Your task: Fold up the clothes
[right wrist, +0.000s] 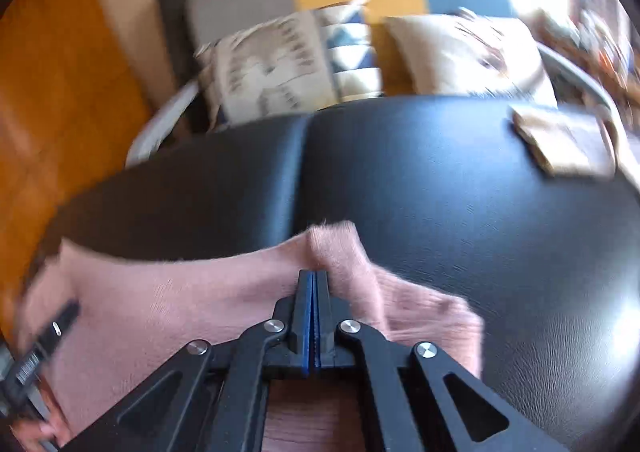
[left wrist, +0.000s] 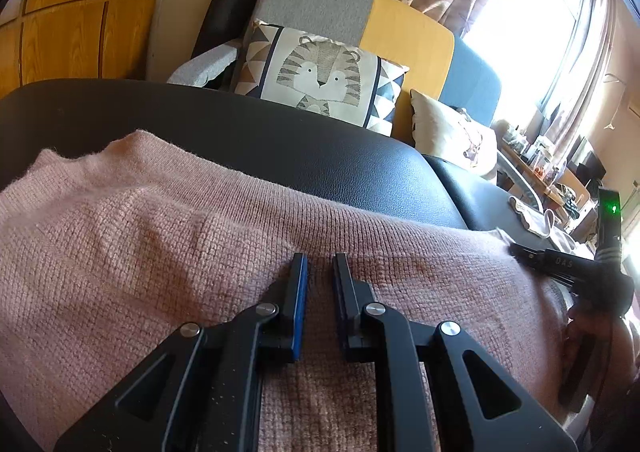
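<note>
A pink knitted sweater lies spread over a black leather top. My left gripper rests on its middle, and knit fills the narrow gap between the pads. At the sweater's right edge in the left wrist view, my right gripper points in low. In the blurred right wrist view, that right gripper has its blue pads pressed together, with nothing seen between them. A raised ridge of the sweater stands just past its tips. The left gripper shows at the far left edge.
A folded brownish cloth lies on the far right of the leather top. Behind stands a grey, yellow and blue sofa with a tiger cushion and a cream cushion. A hand shows at the bottom left.
</note>
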Tool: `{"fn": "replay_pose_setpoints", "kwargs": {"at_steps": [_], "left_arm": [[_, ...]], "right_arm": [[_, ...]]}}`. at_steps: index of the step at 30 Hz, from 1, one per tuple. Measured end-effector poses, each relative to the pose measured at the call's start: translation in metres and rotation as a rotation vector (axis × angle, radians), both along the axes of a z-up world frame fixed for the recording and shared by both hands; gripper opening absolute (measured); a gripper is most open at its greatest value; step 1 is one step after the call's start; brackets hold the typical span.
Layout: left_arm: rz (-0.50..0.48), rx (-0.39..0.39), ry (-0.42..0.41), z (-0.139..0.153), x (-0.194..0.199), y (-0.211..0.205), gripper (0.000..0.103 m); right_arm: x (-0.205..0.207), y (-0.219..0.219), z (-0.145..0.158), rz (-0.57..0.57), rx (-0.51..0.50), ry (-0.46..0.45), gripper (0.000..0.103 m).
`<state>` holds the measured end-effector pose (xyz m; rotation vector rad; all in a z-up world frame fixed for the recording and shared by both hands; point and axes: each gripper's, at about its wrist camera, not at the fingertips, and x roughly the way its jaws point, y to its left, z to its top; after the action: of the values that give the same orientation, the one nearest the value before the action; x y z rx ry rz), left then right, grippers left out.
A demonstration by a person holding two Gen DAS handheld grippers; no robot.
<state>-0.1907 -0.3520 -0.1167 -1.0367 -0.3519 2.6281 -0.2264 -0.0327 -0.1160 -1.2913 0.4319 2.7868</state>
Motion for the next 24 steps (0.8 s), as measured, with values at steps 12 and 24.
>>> {"fn": "replay_pose_setpoints", "kwargs": {"at_steps": [12, 24], "left_arm": [[-0.001, 0.0, 0.001, 0.0, -0.001, -0.001, 0.014], [-0.003, -0.01, -0.004, -0.001, -0.001, -0.001, 0.014]], "right_arm": [[0.08, 0.025, 0.044, 0.11, -0.176, 0.102, 0.024], [0.176, 0.015, 0.0, 0.228, -0.171, 0.006, 0.024]]}}
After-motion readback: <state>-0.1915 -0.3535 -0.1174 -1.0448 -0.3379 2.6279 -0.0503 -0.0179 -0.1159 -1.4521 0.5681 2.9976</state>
